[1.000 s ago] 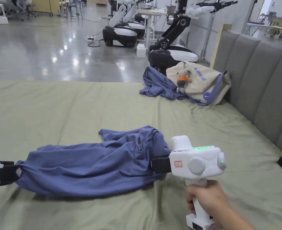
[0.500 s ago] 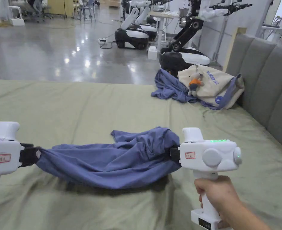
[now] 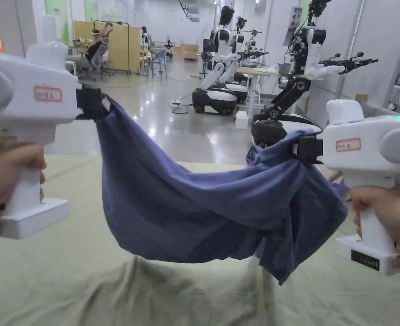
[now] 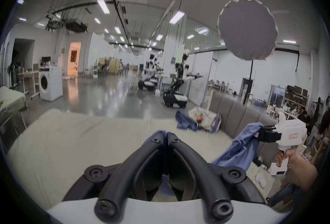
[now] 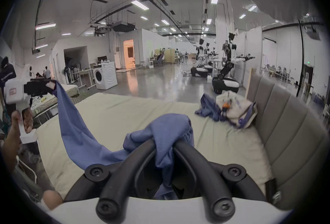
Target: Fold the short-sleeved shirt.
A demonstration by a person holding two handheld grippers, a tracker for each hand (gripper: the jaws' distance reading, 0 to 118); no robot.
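Up in the air hangs the blue shirt point(image 3: 195, 203), held between two grippers above the green bed point(image 3: 46, 276). One end of the cloth is pinched tight in the left gripper point(image 3: 96, 104), which is held high. Seen from the left gripper view, its jaws are pressed together with a bit of blue cloth point(image 4: 158, 134) poking out at the tips. The other end is bunched up in the right gripper point(image 3: 302, 148), which sits a little lower. From the right gripper view, a thick wad of shirt point(image 5: 166, 140) is squeezed between the jaws. The middle of the shirt sags down in a curve, and one corner hangs lowest near the right side, above the bed. Far back on the bed, by the grey headboard point(image 5: 278, 108), lie another blue cloth point(image 5: 209, 108) and a pale bag point(image 5: 237, 108).
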